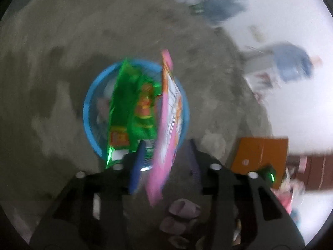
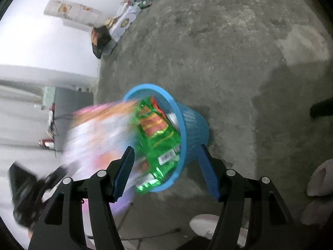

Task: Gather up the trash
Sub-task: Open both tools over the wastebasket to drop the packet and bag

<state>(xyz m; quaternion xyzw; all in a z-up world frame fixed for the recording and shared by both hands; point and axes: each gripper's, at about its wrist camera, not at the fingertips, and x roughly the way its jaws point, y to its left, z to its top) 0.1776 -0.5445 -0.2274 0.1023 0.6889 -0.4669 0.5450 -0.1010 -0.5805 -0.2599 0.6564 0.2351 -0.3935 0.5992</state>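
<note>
On the bare concrete floor [image 2: 229, 48] a blue mesh wastebasket [image 2: 193, 125] is being shown standing upright, with a green snack bag [image 2: 158, 137] poking out of its mouth. A barcode label is being shown on the green bag in the right wrist view, but no brand name or writing is being made out on either wrapper because of blur.

A pink and orange snack wrapper [image 1: 166, 125] is being seen edge-on above the basket rim [image 1: 91, 95] in the left wrist view, lying between the spread fingers of the left gripper [image 1: 166, 162]; whether either finger is touching it cannot be told. In the right wrist view the same wrapper [image 2: 100, 133] is being smeared into a streak by motion beside the basket mouth.

The right gripper [image 2: 166, 162] is being held with its jaws wide apart, framing the basket and pinching nothing.

An orange cardboard box [image 1: 262, 156] is being seen near the wall, partly cut off by the left gripper body. Pale slippers [image 2: 320, 179] are being cropped at the right edge, and bags and clutter [image 2: 120, 23] are being shown along the white wall.
</note>
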